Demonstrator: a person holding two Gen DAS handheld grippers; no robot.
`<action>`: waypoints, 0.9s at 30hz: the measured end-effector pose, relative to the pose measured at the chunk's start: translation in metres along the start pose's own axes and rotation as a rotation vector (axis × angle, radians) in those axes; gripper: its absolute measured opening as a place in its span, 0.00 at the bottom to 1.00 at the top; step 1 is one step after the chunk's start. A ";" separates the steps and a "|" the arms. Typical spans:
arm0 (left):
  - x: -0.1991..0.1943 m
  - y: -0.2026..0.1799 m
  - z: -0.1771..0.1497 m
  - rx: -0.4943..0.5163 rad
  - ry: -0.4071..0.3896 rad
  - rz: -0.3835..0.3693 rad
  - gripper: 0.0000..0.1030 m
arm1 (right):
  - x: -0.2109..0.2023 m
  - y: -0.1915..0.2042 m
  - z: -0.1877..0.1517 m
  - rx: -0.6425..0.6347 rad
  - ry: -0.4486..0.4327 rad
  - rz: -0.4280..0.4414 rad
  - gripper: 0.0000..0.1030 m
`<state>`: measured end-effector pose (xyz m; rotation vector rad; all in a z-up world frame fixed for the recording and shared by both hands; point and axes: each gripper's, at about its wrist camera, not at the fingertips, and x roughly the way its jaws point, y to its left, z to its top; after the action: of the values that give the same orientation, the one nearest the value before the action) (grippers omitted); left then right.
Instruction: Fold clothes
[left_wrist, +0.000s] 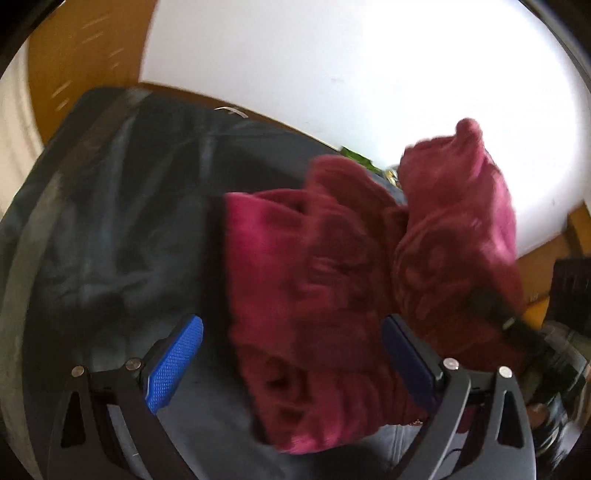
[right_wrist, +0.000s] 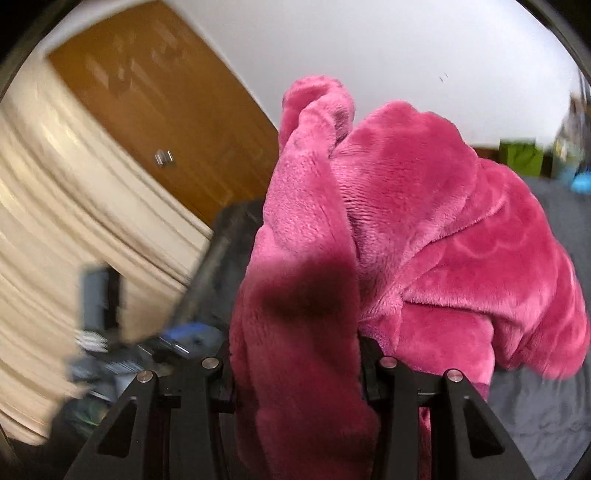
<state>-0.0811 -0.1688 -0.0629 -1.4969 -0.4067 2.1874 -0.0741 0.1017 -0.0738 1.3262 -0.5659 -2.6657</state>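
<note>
White wall (right_wrist: 424, 55) behind, wooden door (right_wrist: 159, 110) and cream curtain (right_wrist: 55, 221) off to side. Dark grey bed cover (left_wrist: 110, 221) beneath, wrinkled. My left tongs (left_wrist: 291, 354) spread wide, blue pads (left_wrist: 173, 365) clear, gripping nothing; pink fleece garment (left_wrist: 332, 277) bunched on bed between and beyond them. My right tongs (right_wrist: 295, 369) clamped on thick fold of that garment (right_wrist: 424, 221), rest heaped up against wall view. Both views motion-blurred. Green box (right_wrist: 521, 157) far back.
</note>
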 end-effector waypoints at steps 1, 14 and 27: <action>-0.004 0.007 0.003 -0.017 -0.008 -0.004 0.96 | 0.011 0.013 -0.002 -0.043 0.003 -0.045 0.44; -0.041 0.001 0.035 -0.029 -0.077 -0.084 0.96 | 0.083 0.088 -0.031 -0.209 0.001 -0.148 0.90; -0.044 -0.087 0.061 0.147 -0.028 -0.218 0.96 | 0.061 0.050 -0.048 -0.036 -0.080 0.095 0.91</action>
<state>-0.1068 -0.1165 0.0364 -1.2818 -0.3896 2.0224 -0.0766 0.0261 -0.1273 1.1579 -0.5724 -2.6481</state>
